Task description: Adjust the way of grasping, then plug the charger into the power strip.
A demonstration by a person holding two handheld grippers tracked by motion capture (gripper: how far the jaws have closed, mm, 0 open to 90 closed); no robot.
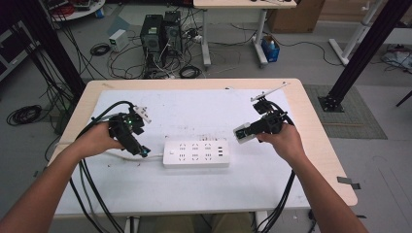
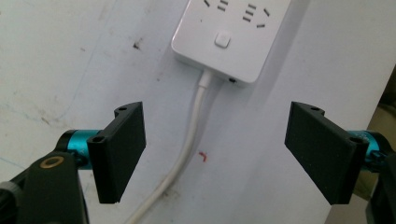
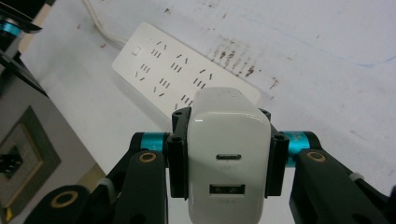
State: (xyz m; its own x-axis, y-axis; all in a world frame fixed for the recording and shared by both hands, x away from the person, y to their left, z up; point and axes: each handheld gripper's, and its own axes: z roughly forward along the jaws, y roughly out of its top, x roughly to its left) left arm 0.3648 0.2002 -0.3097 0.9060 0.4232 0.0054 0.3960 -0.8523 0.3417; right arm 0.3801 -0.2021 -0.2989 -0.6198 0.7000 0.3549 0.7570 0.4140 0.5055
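Clamping a white USB charger (image 3: 229, 163) between the jaws of my right gripper (image 3: 229, 154), I hold it at centre right of the high view, above the power strip (image 1: 196, 154). My left gripper (image 2: 224, 154) gapes wide over the strip's cord (image 2: 187, 149) at lower centre.

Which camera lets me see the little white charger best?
The right gripper view: the white charger sits close up between the right gripper's jaws, with both ports visible. The high view shows it small, held above the table near the power strip.
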